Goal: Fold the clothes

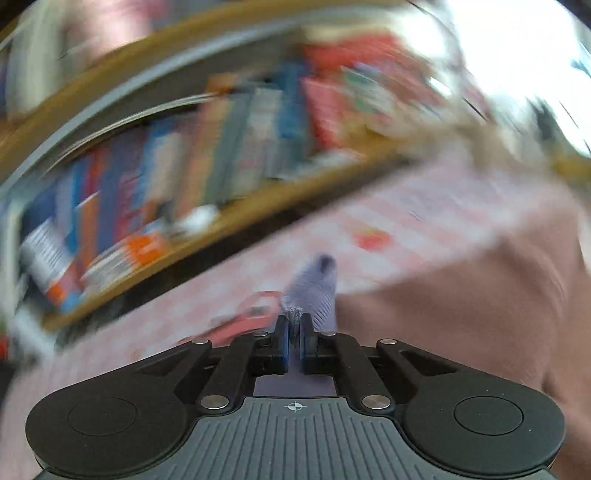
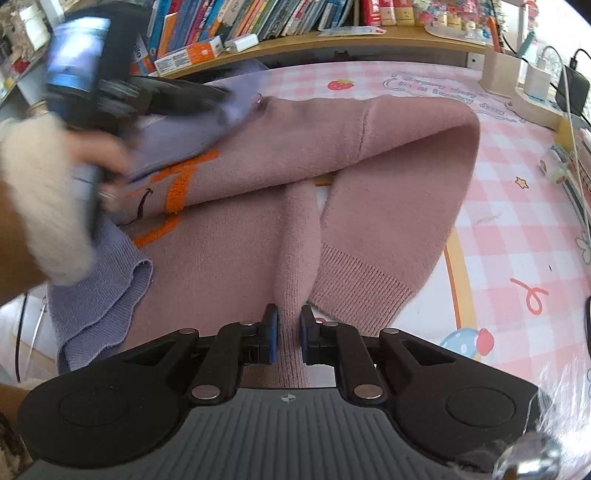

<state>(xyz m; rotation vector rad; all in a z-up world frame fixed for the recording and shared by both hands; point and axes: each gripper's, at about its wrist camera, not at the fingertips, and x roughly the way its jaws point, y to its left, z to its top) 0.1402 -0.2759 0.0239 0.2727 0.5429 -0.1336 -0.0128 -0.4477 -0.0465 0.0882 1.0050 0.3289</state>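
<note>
A pink knit sweater (image 2: pixel 295 147) with orange lettering (image 2: pixel 177 184) lies folded over on the pink checked tablecloth (image 2: pixel 517 206). My right gripper (image 2: pixel 289 321) is shut on a raised ridge of the pink knit near the ribbed hem (image 2: pixel 362 291). In the blurred left wrist view, my left gripper (image 1: pixel 293 325) is shut on a lilac knit edge (image 1: pixel 314 284), with the pink sweater (image 1: pixel 461 314) to its right. More lilac knit (image 2: pixel 99 317) hangs at the sweater's left side. A person's hand (image 2: pixel 99 155) with a fluffy cream cuff holds the left tool over the sweater's far left.
A wooden shelf of books (image 2: pixel 258 18) runs along the table's far edge, with an orange box (image 2: pixel 188 55) and a white charger (image 2: pixel 242 42) in front. A beige holder (image 2: pixel 498 74), adapters and cables (image 2: pixel 572 88) crowd the right side.
</note>
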